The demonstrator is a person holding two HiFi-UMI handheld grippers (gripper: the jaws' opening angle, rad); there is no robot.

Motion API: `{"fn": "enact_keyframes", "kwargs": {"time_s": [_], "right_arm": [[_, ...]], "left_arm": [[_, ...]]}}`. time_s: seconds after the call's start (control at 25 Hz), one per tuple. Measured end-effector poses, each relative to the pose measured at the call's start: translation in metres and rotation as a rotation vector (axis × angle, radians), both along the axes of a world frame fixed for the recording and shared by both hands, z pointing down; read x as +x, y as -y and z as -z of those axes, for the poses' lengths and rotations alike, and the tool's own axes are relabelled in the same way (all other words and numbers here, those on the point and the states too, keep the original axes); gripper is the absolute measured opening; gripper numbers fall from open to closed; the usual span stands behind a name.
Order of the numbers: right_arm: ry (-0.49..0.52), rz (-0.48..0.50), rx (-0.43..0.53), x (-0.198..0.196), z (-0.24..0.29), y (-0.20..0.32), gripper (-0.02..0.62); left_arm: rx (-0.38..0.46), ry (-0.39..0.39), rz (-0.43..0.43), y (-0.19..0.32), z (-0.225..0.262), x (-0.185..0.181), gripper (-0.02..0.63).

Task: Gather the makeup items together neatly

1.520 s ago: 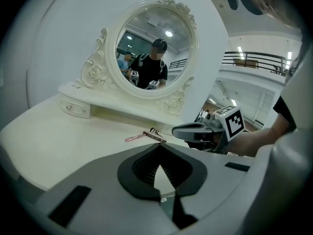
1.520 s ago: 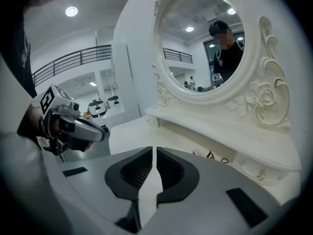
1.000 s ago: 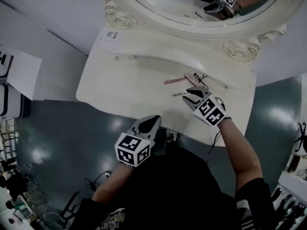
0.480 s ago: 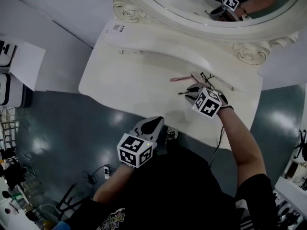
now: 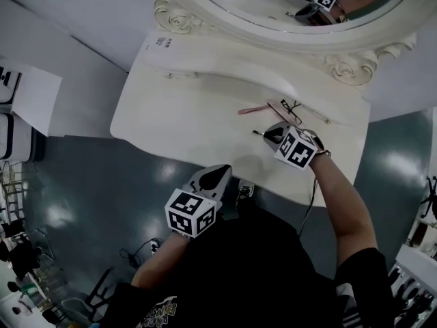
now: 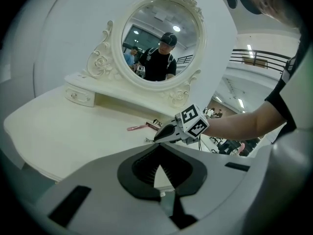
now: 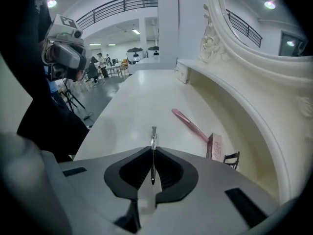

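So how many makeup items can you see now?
4. A pink stick, a small box and a black lash piece sit by the mirror ledge; a slim metal tool is pinched in the right gripper, whose jaws just closed on it. Others may be hidden.

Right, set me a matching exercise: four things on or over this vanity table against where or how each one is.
Things: 1 thin metal tool; 2 pink stick; 3 small box; 4 left gripper.
States: A jaws together, nothing in them; B beside a black item; C clamped in the right gripper; D loose on the tabletop, one end towards the small box.
Pairs: 1-C, 2-D, 3-B, 4-A.
The right gripper's jaws have just been closing, with the tool between them.
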State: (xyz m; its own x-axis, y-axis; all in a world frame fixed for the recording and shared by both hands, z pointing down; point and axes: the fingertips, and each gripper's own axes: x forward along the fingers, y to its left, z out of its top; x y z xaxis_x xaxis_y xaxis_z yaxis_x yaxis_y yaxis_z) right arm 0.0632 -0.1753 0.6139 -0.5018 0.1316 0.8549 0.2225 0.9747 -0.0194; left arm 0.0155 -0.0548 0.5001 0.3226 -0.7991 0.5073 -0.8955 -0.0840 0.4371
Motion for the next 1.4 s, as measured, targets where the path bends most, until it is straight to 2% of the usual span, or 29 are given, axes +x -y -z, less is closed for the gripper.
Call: {"fn": "enact_keyframes", "kwargs": {"time_s": [0.48, 0.84, 1.4], "right_arm": [[0.034, -0.175, 0.006, 0.098, 0.019, 0.0, 0.048], [-0.036, -0.107, 0.007, 0.134, 0.004, 0.005, 0.048], [-0.043, -0.084, -0.013, 0.139, -0.006, 0.003, 0.048]], "left_arm": [[0.022, -0.003, -0.136, 0.018, 0.004, 0.037, 0.008], [0.004, -0.006, -0.155, 0.016, -0.002, 0.058, 0.008], [-0.002, -0.02, -0.121, 0.014, -0.005, 0.055, 0.008]]}}
